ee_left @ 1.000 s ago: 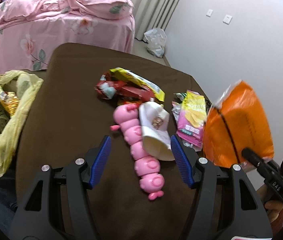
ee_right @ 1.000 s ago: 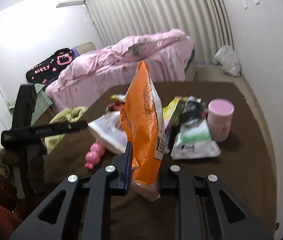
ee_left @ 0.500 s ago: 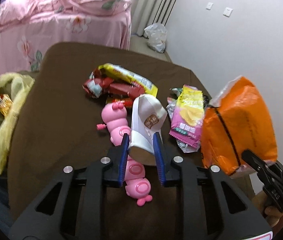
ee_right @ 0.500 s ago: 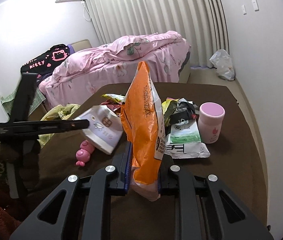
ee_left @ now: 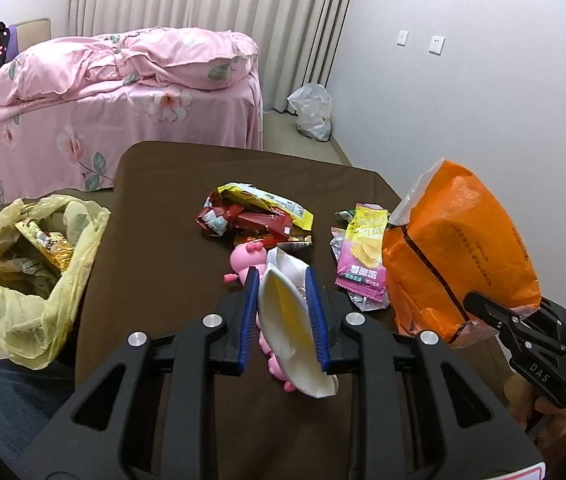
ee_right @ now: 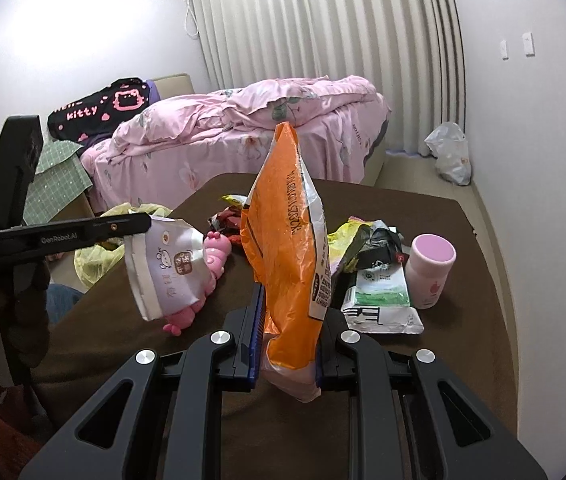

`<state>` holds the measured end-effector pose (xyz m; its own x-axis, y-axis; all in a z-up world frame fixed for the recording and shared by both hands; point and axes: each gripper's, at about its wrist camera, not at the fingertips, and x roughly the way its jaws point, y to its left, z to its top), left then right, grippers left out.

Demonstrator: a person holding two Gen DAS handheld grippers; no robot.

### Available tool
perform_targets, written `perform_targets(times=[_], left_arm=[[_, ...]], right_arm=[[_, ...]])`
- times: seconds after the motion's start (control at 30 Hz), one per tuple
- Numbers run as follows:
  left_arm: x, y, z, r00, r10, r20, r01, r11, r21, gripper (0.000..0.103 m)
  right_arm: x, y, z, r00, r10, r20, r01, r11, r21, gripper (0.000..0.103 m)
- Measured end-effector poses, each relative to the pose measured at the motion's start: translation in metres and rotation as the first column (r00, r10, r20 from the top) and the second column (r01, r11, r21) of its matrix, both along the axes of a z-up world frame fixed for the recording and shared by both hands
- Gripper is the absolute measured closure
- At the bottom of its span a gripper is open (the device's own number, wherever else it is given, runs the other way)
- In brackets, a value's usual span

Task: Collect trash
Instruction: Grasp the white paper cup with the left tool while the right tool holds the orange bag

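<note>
My left gripper [ee_left: 283,312] is shut on a squashed white paper cup [ee_left: 291,340] with a cartoon print, held up off the brown table [ee_left: 155,240]. The right wrist view shows the cup [ee_right: 163,268] hanging from the left gripper [ee_right: 139,226] above a pink caterpillar toy [ee_right: 215,256]. My right gripper [ee_right: 287,340] is shut on the bottom of an upright orange snack bag [ee_right: 287,240]. That bag [ee_left: 455,252] and the right gripper [ee_left: 495,320] show at the right of the left wrist view. A yellow trash bag [ee_left: 39,312] with wrappers inside stands open at the table's left edge.
Red and yellow wrappers [ee_left: 255,212] and a pink chip packet [ee_left: 363,252] lie mid-table beside the caterpillar toy [ee_left: 247,260]. A pink cup [ee_right: 431,268] and a green-white wipes pack [ee_right: 379,296] sit to the right. A pink bed [ee_left: 123,80] stands behind.
My left gripper shut on the white cup beside the toy and lifted it off the table. The right gripper kept its hold on the orange bag and hardly moved.
</note>
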<state>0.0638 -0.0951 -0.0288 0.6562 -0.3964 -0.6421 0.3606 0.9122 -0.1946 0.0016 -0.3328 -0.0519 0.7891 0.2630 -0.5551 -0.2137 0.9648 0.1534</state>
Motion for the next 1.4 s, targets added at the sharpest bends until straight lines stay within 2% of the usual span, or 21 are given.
perform_targets(times=[0.17, 0.33, 0.53, 0.63, 0.73, 0.83, 0.93, 1.0, 1.03, 1.07, 1.1, 1.17, 1.27, 1.4], left_arm=[[-0.003, 0.002, -0.014, 0.999, -0.034, -0.031, 0.035, 0.999, 0.021, 0.080], [0.002, 0.002, -0.041, 0.989, -0.052, -0.140, 0.051, 0.999, -0.014, 0.077], [0.004, -0.008, -0.055, 0.975, -0.072, -0.210, 0.068, 0.997, -0.026, 0.069], [0.000, -0.017, -0.059, 0.972, -0.104, -0.211, 0.100, 0.995, -0.029, 0.062], [-0.002, -0.025, -0.060, 0.975, -0.121, -0.188, 0.120, 0.993, -0.015, 0.057], [0.003, -0.026, -0.066, 0.974, -0.085, -0.209, 0.086, 0.996, -0.006, 0.057], [0.012, -0.023, -0.078, 0.955, -0.043, -0.293, 0.034, 0.999, -0.035, 0.057], [0.011, -0.022, -0.080, 0.951, -0.034, -0.307, 0.018, 0.998, -0.054, 0.057], [0.010, -0.022, -0.079, 0.952, -0.035, -0.305, 0.019, 0.998, -0.055, 0.061], [0.009, -0.023, -0.078, 0.953, -0.044, -0.299, 0.027, 0.998, -0.061, 0.072], [0.006, -0.023, -0.073, 0.959, -0.054, -0.279, 0.038, 0.997, -0.064, 0.073], [0.000, -0.026, -0.062, 0.974, -0.060, -0.218, 0.052, 0.998, -0.042, 0.080], [-0.014, -0.030, -0.036, 0.992, -0.081, -0.095, 0.081, 0.997, -0.006, 0.082], [-0.026, -0.028, -0.011, 0.995, -0.093, 0.020, 0.092, 0.995, 0.022, 0.082]], right_arm=[[0.003, 0.002, -0.010, 0.999, -0.008, -0.046, 0.007, 0.999, -0.031, 0.084], [0.005, -0.004, -0.025, 0.995, -0.017, -0.102, 0.017, 1.000, -0.004, 0.084], [0.003, -0.014, -0.032, 0.990, -0.029, -0.135, 0.035, 0.999, 0.038, 0.077], [0.001, -0.018, -0.037, 0.987, -0.020, -0.159, 0.030, 0.998, 0.064, 0.071], [-0.006, -0.020, -0.039, 0.987, -0.022, -0.161, 0.030, 0.998, 0.049, 0.070], [-0.015, -0.029, -0.041, 0.986, -0.037, -0.162, 0.050, 0.996, 0.075, 0.070], [-0.022, -0.038, -0.041, 0.985, -0.051, -0.163, 0.071, 0.990, 0.122, 0.070], [-0.026, -0.041, -0.040, 0.986, -0.047, -0.159, 0.070, 0.987, 0.144, 0.070], [-0.029, -0.042, -0.039, 0.987, -0.043, -0.157, 0.067, 0.986, 0.151, 0.070], [-0.031, -0.041, -0.038, 0.988, -0.035, -0.151, 0.059, 0.986, 0.155, 0.070], [-0.033, -0.041, -0.037, 0.989, -0.025, -0.143, 0.048, 0.987, 0.154, 0.070], [-0.037, -0.035, -0.030, 0.994, -0.014, -0.109, 0.027, 0.992, 0.120, 0.081], [-0.037, -0.030, -0.017, 0.998, -0.020, -0.058, 0.024, 0.997, 0.076, 0.083], [-0.031, -0.021, 0.001, 1.000, -0.005, 0.002, 0.005, 0.998, 0.069, 0.084]])
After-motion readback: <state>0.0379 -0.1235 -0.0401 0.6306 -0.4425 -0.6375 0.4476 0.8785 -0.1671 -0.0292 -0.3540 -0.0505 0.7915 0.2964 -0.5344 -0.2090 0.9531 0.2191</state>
